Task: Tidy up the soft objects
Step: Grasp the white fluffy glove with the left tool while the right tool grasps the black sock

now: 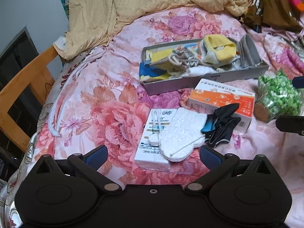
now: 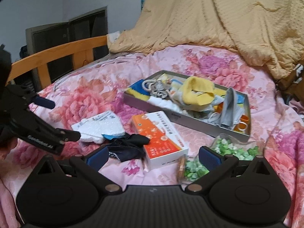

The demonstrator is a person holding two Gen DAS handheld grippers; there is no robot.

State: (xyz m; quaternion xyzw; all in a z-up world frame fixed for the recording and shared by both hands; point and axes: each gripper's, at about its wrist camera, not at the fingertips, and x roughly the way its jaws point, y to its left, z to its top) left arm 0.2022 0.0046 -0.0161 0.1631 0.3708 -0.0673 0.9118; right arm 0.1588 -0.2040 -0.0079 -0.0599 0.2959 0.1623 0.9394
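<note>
A grey tray (image 1: 237, 75) (image 2: 190, 122) on the flowered bedspread holds several socks, with a yellow sock (image 1: 220, 47) (image 2: 197, 91) on top and a grey face mask (image 2: 229, 108) at one end. A white fluffy mitt (image 1: 182, 133) (image 2: 100, 127) lies across a white box (image 1: 150, 138). Beside it a black cloth (image 1: 220, 125) (image 2: 129, 146) is draped against an orange box (image 1: 222, 98) (image 2: 161, 138). My left gripper (image 1: 153, 155) (image 2: 57, 117) hovers open just before the mitt. My right gripper (image 2: 153, 156) (image 1: 293, 102) is open and empty, near the orange box.
A glass jar of green pieces (image 1: 279, 96) (image 2: 228, 152) lies on its side with a cork lid (image 2: 181, 168). A tan quilt (image 1: 106, 9) (image 2: 228, 19) is heaped at the back. A wooden bed rail (image 1: 24, 87) (image 2: 57, 55) runs along the left edge.
</note>
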